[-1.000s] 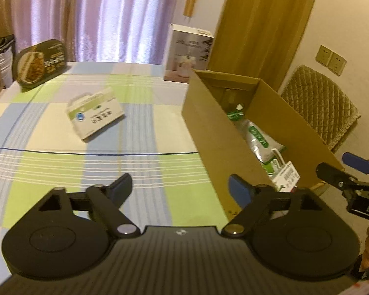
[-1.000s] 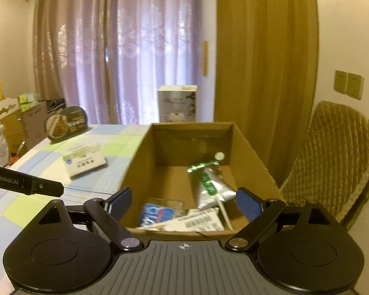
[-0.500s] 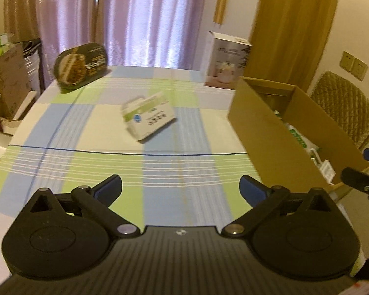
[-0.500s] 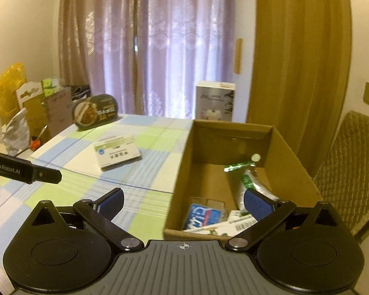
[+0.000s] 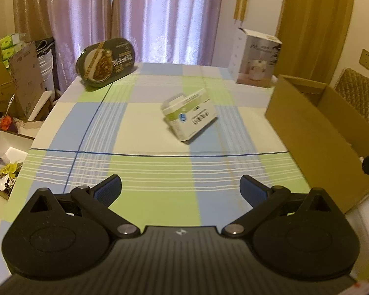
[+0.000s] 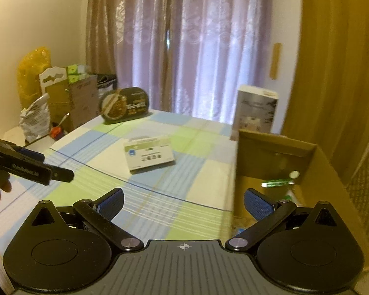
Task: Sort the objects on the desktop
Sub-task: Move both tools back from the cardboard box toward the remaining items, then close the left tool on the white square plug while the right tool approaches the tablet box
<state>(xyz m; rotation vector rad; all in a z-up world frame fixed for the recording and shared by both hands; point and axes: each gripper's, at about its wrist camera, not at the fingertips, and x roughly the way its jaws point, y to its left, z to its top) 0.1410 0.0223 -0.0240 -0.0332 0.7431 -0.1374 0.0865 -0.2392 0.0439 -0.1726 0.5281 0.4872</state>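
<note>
Green-and-white carton (image 5: 190, 115), flat on the table (image 5: 145, 123), now lies ahead of both pairs of tongs, which have swung leftward off the cardboard box (image 6: 278, 172); likely the next pick. Left tongs (image 5: 180, 188) and right tongs (image 6: 183, 200): jaws apart, empty. Box contents mostly hidden behind its wall; carton print blurred; right tongs cropped in left view.
</note>
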